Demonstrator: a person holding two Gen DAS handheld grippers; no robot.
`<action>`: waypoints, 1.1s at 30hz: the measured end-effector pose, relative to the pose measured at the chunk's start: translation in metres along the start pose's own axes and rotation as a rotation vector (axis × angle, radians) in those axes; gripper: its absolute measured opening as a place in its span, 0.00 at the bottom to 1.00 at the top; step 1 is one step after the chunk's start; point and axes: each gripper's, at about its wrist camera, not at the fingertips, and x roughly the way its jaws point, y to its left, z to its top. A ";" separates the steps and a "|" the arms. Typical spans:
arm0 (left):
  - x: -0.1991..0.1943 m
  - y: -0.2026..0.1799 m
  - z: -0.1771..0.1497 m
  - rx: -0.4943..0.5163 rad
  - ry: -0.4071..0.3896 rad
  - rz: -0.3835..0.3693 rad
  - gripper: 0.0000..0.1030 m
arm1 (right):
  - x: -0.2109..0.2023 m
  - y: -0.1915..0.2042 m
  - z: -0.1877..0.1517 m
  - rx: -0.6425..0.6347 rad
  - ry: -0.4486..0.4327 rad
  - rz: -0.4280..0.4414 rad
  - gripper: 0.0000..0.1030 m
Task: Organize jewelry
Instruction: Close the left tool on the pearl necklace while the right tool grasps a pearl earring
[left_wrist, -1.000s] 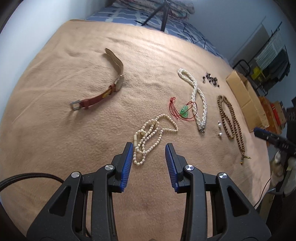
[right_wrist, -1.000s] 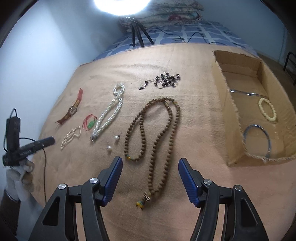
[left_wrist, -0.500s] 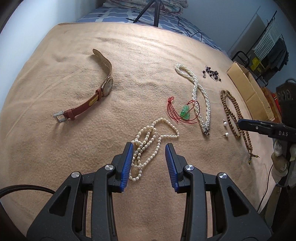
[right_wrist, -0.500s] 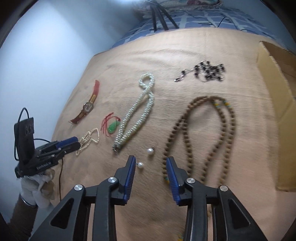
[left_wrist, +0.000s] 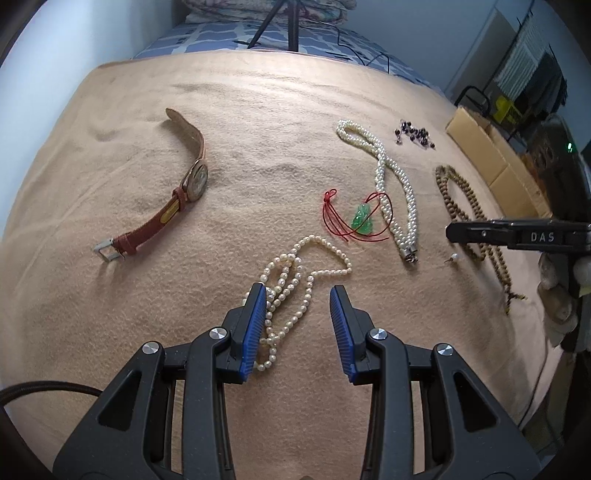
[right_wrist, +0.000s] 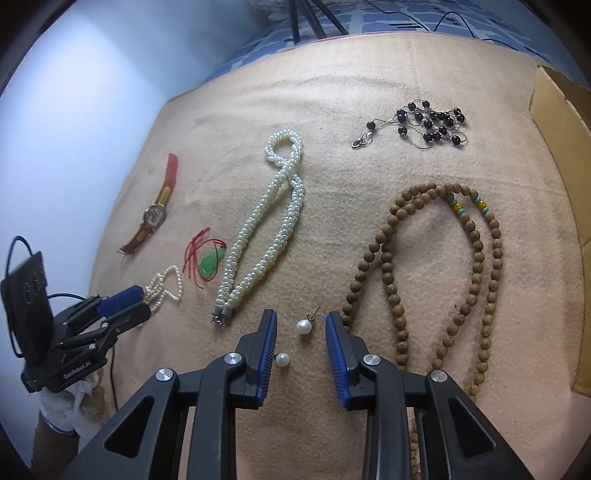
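Right wrist, cardboard box (right_wrist: 557, 122), contents hidden

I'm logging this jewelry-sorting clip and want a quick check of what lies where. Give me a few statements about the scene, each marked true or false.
1. Two loose pearl earrings lie by the right gripper. True.
2. The green pendant hangs on a black cord. False: its cord is red.
3. The thin pearl strand lies partly between the fingers of the left gripper. True.
4. The wristwatch sits inside the cardboard box. False: it lies on the tan blanket, far from the box.
5. The wooden bead necklace is all one colour. False: it has yellow and turquoise beads near its far end.
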 end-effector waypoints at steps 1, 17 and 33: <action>0.001 -0.001 0.000 0.011 0.002 0.009 0.35 | 0.001 0.002 0.001 -0.006 0.002 -0.012 0.27; 0.025 -0.006 0.003 0.145 0.046 0.087 0.43 | 0.013 0.025 -0.004 -0.171 -0.001 -0.166 0.21; 0.011 -0.003 -0.001 0.084 -0.029 0.103 0.08 | 0.008 0.030 -0.018 -0.254 -0.051 -0.220 0.06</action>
